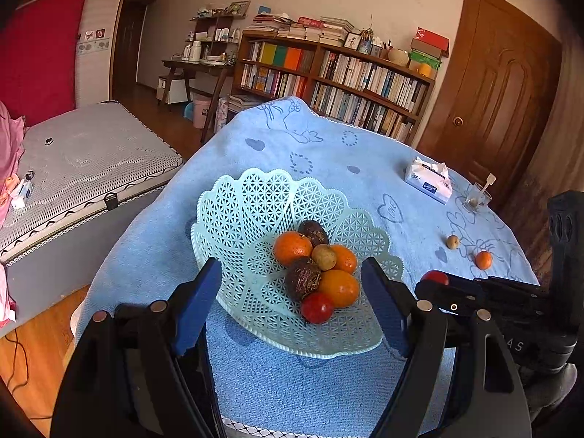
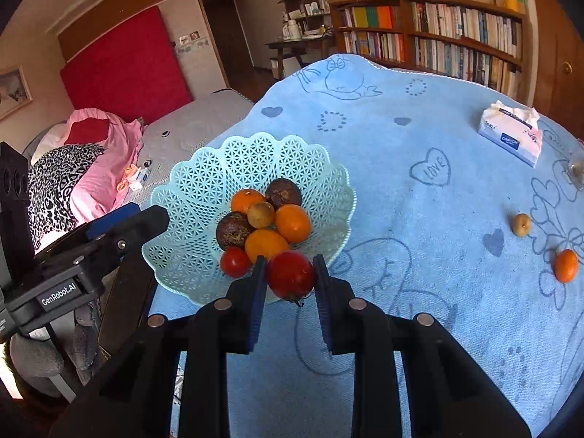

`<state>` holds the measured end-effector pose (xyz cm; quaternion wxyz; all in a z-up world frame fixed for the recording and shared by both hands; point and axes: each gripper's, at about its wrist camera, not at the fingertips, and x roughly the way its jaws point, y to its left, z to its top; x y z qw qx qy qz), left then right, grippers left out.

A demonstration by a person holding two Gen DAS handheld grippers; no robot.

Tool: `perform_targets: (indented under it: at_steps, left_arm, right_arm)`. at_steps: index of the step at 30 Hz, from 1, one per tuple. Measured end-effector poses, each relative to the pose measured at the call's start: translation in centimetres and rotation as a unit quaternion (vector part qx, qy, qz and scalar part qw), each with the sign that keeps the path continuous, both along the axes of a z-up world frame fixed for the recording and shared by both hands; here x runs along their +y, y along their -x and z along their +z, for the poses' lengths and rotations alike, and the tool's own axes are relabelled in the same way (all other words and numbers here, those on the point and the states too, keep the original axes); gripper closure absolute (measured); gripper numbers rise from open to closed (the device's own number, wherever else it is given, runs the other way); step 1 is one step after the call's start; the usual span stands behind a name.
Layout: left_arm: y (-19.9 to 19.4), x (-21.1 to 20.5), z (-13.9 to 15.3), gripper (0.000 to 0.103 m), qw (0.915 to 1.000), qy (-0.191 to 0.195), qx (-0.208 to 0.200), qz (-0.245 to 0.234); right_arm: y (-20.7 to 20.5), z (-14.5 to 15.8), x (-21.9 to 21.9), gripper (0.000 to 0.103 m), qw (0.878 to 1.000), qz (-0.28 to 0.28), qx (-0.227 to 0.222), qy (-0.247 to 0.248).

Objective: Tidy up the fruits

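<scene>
On the blue cloth (image 2: 419, 189), near the table's left edge, stood the pale green lattice basket (image 2: 204, 182). It contained three oranges (image 2: 293, 223), two dark wrinkled fruits (image 2: 232, 231), one small tan fruit (image 2: 260, 214) and one red tomato (image 2: 235, 261). The right gripper (image 2: 290, 273) was closed on a second red tomato (image 2: 291, 274), pads touching both sides, at the basket's near rim. The left gripper (image 1: 292, 303) was spread wide and held nothing, its fingers either side of the basket's near portion. Well apart at the right, a loose orange (image 2: 566, 265) and a loose tan fruit (image 2: 521, 225) lay on the cloth. A tissue pack (image 2: 511, 137) lay at far right.
</scene>
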<state>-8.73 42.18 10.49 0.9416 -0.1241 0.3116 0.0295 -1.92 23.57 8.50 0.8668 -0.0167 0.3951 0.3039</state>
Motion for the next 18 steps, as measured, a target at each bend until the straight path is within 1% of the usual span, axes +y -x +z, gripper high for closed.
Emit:
perform_targets:
  at_steps: [4, 7, 10, 18]
  left_arm:
    - [0.0, 0.5, -0.2, 0.023, 1.0000, 0.003, 0.000, 0.006]
    - [0.0, 0.8, -0.3, 0.023, 0.9999, 0.007, 0.002, 0.011]
    - [0.0, 1.0, -0.4, 0.023, 0.9999, 0.008, 0.003, 0.012]
    - [-0.1, 0.4, -0.6, 0.023, 0.9999, 0.003, 0.007, 0.008]
  right_arm:
    - [-0.4, -0.4, 2.3, 0.077, 0.999, 0.031, 0.023, -0.015]
    - [-0.6, -0.5, 2.6, 0.076, 0.998, 0.036, 0.032, -0.027]
    - [-0.8, -0.6, 2.1, 0.076, 0.999, 0.024, 0.034, -0.029]
    - [-1.5, -1.3, -1.5, 0.075, 0.998, -0.027, 0.041, -0.037]
